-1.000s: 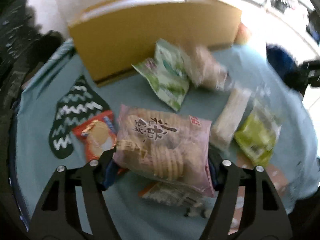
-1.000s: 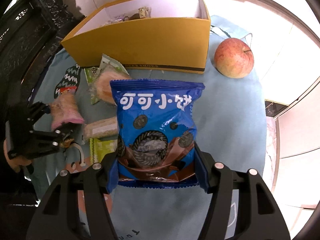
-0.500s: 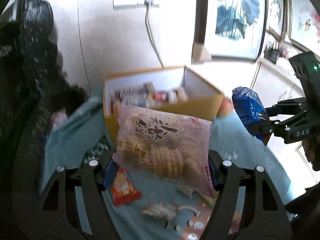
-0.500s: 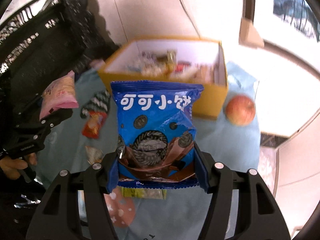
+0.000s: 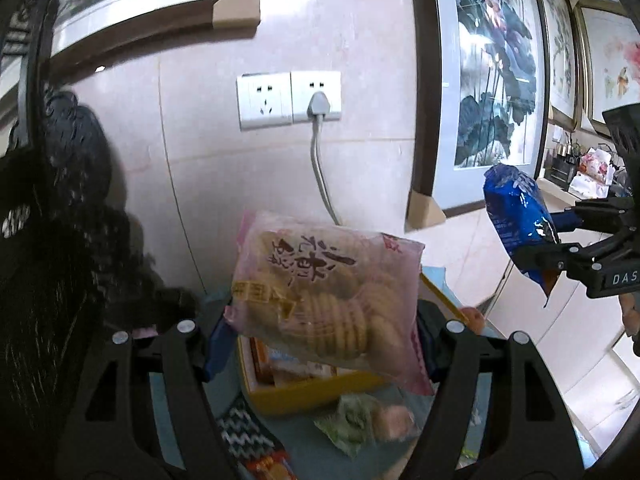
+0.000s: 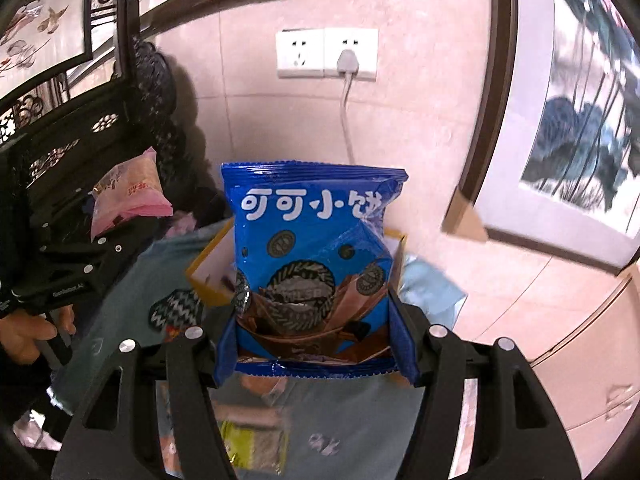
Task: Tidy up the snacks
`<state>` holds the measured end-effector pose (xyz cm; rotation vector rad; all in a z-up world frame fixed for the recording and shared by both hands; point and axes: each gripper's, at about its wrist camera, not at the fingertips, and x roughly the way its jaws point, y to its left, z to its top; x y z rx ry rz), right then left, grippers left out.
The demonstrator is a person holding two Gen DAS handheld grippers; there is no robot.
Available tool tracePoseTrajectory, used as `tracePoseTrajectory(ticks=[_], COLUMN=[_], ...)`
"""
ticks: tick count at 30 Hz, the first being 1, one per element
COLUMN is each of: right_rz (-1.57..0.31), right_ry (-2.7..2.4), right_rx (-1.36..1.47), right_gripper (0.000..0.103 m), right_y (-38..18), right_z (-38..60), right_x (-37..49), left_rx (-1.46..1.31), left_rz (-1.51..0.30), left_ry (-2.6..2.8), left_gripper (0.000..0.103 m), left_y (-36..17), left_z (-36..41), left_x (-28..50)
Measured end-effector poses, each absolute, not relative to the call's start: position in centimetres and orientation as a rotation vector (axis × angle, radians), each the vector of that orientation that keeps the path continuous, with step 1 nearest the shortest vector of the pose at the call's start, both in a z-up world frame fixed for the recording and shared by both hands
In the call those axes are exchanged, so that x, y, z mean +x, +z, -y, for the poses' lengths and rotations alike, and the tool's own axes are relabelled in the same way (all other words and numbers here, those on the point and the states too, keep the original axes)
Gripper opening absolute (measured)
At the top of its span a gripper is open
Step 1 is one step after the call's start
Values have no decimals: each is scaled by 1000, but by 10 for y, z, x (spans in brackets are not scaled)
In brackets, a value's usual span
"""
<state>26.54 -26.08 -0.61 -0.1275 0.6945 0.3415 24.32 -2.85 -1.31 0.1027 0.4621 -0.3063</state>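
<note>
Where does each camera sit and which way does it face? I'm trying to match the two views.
Left wrist: on the left hand-held gripper, facing the wall socket over the pink biscuit bag it holds; the right hand-held gripper shows at right.
Right wrist: on the right hand-held gripper, facing the same wall over its blue cookie bag; the left hand-held gripper and the person's left hand show at left.
Shared: socket, yellow box, both bags.

Held above the box [image 5: 304, 394]: biscuit bag [image 5: 328, 300] at left, cookie bag [image 6: 314, 264] at right; wall socket [image 6: 326, 54] behind.
</note>
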Motion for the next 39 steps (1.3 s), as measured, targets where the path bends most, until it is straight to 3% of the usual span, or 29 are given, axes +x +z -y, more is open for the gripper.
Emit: tracePoseTrajectory(ticks=[8,10,11,12,20,32,36,39], right_rz=[-688,-676,-662,-661,-704,-742,-836,-951], right_ry=[314,316,300,280,260,264,319,368], right_rx=[-133,-135,-158,-182,-187,-179,-112,-111], right_gripper=[63,68,73,79,79,79,91,91], right_y=[-6,-9,-13,-18,-43,-47,-84,-138], right_z=[254,249,245,242,242,240,241,231], right_x=[310,322,331,338,353,323,285,249], left_rx=[104,127,132,136,112,102,44,31], left_rz=[-483,-497,-513,-541,-630,-654,-695,-790], left_ry=[-279,-257,-250,-233,-155,-156,-161,-156], left_gripper=[74,82,98,101,101,101,101,101], left_y=[-18,-26,-33,-44,-87,-93,-116,-162], left_z=[35,38,39,38,16,12,1,-5], left_x=[298,317,328,341,356,310,265,225])
